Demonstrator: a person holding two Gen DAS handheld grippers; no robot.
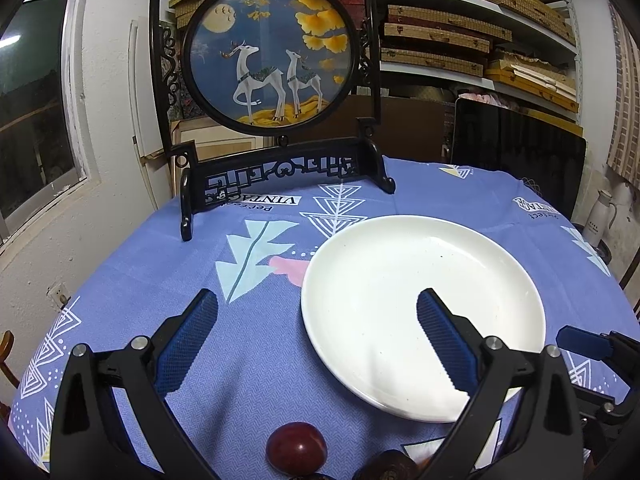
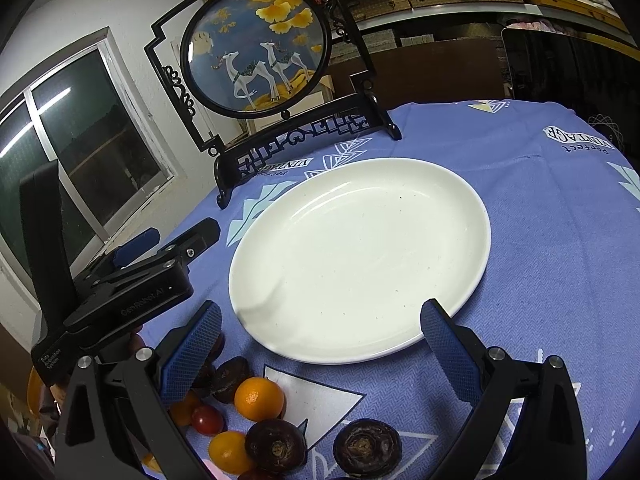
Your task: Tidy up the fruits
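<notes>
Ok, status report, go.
Left gripper open, right gripper open, both holding nothing. Plate bare; fruits on the cloth just short of it. Path to them unblocked.

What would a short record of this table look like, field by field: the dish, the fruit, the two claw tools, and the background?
dish: round white ceramic plate, nothing on it
fruit: small orange citrus, red cherry tomato, dark brown water chestnuts, all on the cloth beside the plate
cloth: blue patterned tablecloth
left gripper: open, holding nothing
right gripper: open, holding nothing
background: black-framed round deer picture
</notes>
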